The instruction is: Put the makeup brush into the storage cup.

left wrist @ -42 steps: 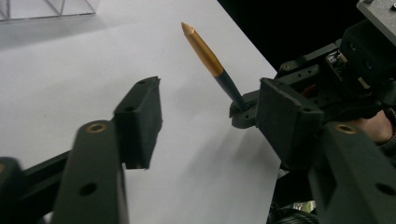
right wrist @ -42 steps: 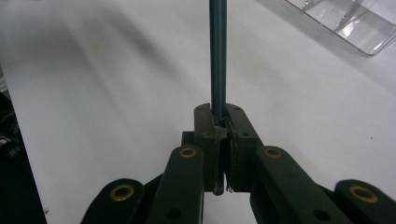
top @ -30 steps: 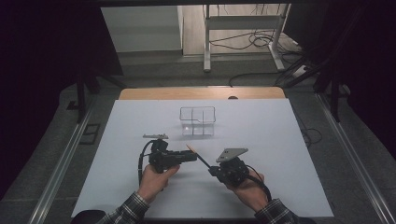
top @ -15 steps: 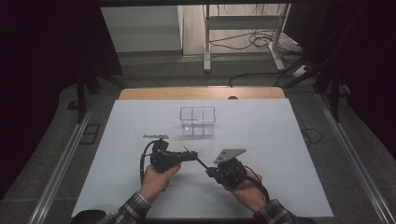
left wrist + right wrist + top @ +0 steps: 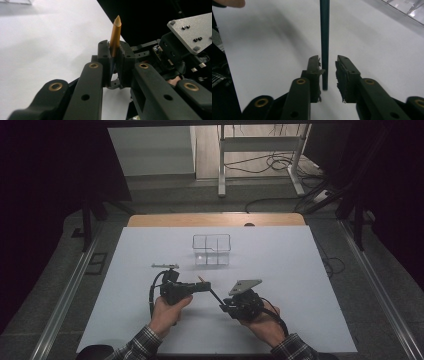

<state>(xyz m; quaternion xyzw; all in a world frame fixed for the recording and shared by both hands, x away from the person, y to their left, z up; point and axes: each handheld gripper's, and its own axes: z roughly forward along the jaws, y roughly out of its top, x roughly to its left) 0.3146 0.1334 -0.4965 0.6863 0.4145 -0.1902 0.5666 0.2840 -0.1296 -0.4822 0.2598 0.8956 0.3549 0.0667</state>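
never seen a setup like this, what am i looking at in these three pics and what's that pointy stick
A person sits at a white table holding a handheld two-jaw gripper in each hand. The high view looks down from above; the other two come from cameras riding on each gripper, looking along its black jaws.

The stick is a pencil. The left gripper is shut on it near its sharpened end. The right gripper has its jaws open around the pencil's dark shaft, not squeezing it.

Farther back on the table stands a clear divided box, and a small grey tool-like item lies left of it, too small to identify.
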